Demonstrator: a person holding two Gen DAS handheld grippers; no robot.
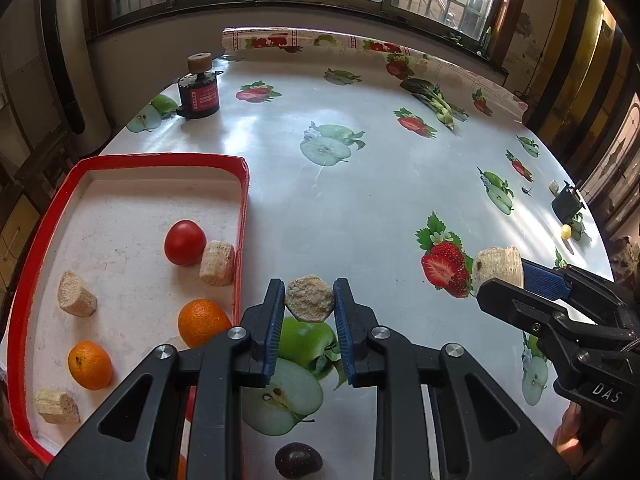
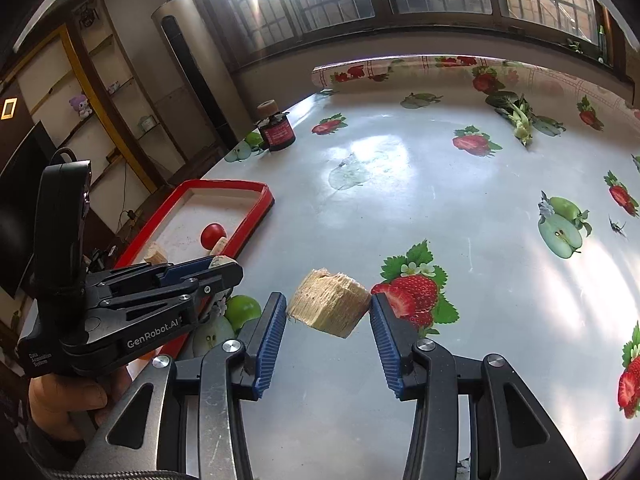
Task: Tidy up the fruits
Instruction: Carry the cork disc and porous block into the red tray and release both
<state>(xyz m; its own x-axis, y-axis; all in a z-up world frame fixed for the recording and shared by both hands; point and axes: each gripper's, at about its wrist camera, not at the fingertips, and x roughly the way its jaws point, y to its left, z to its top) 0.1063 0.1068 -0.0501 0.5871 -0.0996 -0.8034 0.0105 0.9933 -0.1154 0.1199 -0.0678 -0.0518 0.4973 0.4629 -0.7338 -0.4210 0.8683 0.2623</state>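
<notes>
My left gripper [image 1: 309, 293] is shut on a small crumbly beige chunk [image 1: 309, 299], held above the fruit-print tablecloth just right of the red-rimmed tray [image 1: 244, 200]. In the tray lie a tomato [image 1: 185, 242], two oranges [image 1: 202, 322] [image 1: 89, 365] and three beige blocks [image 1: 217, 263]. A dark plum [image 1: 298, 460] sits on the table under the left gripper. My right gripper [image 2: 329, 309] is shut on a larger ridged beige block [image 2: 328, 307], lifted off the table. In the left wrist view the right gripper [image 1: 505, 272] shows at the right.
A black jar with a cork top [image 1: 199, 92] stands at the far left of the table. A leafy vegetable [image 1: 434, 100] lies far right. A small black object [image 1: 566, 202] and a yellow ball [image 1: 565, 232] sit near the right edge. A hand [image 2: 68, 400] grips the left tool.
</notes>
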